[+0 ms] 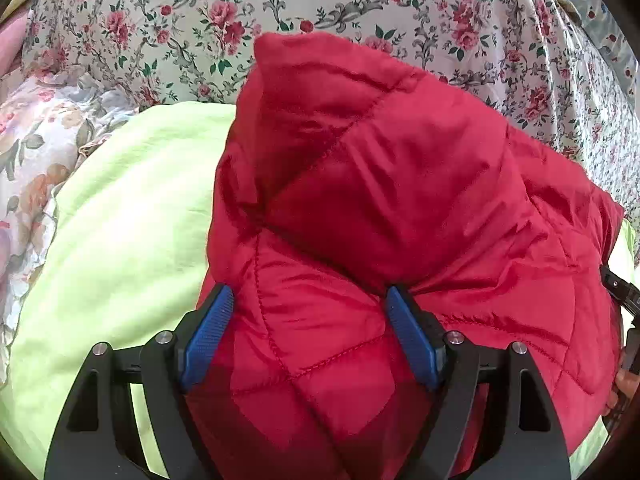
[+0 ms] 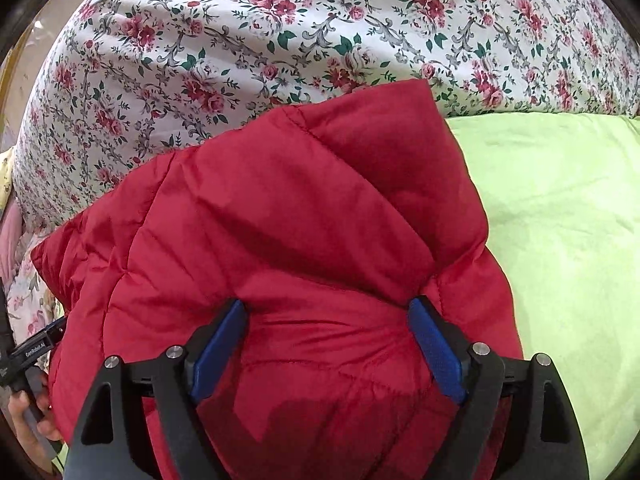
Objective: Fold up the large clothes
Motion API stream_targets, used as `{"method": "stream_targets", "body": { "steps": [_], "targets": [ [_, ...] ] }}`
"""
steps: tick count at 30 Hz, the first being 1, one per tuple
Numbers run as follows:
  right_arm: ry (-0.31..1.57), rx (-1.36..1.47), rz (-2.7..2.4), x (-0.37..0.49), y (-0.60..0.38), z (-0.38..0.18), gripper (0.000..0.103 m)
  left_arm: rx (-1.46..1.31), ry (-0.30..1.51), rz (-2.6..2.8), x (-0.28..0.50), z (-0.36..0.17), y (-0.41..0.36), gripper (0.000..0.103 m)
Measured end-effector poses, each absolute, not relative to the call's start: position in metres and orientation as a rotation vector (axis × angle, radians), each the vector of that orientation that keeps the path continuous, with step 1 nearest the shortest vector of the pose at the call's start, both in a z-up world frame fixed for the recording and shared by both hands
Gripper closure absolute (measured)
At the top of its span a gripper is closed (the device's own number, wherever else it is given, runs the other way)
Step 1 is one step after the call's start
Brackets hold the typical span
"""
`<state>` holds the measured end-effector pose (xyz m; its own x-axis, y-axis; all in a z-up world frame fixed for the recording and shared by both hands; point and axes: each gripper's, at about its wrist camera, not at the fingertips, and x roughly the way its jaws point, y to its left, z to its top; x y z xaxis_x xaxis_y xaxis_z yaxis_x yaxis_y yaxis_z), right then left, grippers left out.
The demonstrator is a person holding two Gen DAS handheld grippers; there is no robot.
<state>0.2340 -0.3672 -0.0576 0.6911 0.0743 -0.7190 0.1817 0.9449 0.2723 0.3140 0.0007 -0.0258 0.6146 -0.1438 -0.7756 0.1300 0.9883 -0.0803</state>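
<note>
Floral bedding (image 1: 360,4) fills the background of both wrist views, with a lime-green sheet (image 1: 132,208) spread over the bed in front of it. On that sheet lies the task's thing, a red quilted jacket (image 1: 400,184), already gathered into a bulky, rounded bundle with one folded edge standing up toward the floral cloth. The left gripper (image 1: 310,336) straddles the near left part of the bundle; its jaws stand wide, the blue pads (image 1: 208,340) lying along the padding with no clear pinch. The right gripper (image 2: 328,346) does the same at the near right part, jaws wide and the fabric bulging between them; whether the pads press at all cannot be told for certain. A hand (image 2: 28,420) on the other tool's grip shows at the left edge of the right wrist view. Judged from the layout, a fold has been laid and the cloth is being let go. The next move probably calls for backing both tools clear without dragging the slippery shell, then pressing or re-gripping to flatten the raised edge.
</note>
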Motion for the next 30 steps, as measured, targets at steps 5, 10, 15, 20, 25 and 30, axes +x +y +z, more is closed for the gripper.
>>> {"method": "stream_targets", "body": {
  "steps": [5,10,15,20,25,30],
  "targets": [
    [0.782,0.352,-0.062,0.215,-0.369,-0.042,0.017,-0.036,0.882,-0.176,0.300,-0.013,0.007,0.023],
    [0.766,0.356,-0.048,0.187,-0.374,-0.031,0.017,-0.072,0.857,-0.200,0.286,-0.002,0.024,0.023],
    [0.762,0.351,-0.043,0.158,-0.384,-0.026,0.017,-0.119,0.856,-0.218,0.270,-0.002,0.046,0.023],
    [0.773,0.359,-0.047,0.141,-0.395,-0.029,0.017,-0.164,0.866,-0.202,0.262,-0.013,0.066,0.023],
    [0.781,0.388,-0.068,0.129,-0.410,-0.035,0.017,-0.201,0.880,-0.215,0.261,-0.021,0.078,0.023],
    [0.790,0.428,-0.079,0.122,-0.423,-0.041,0.017,-0.224,0.888,-0.237,0.261,-0.023,0.080,0.023]
  ]
}}
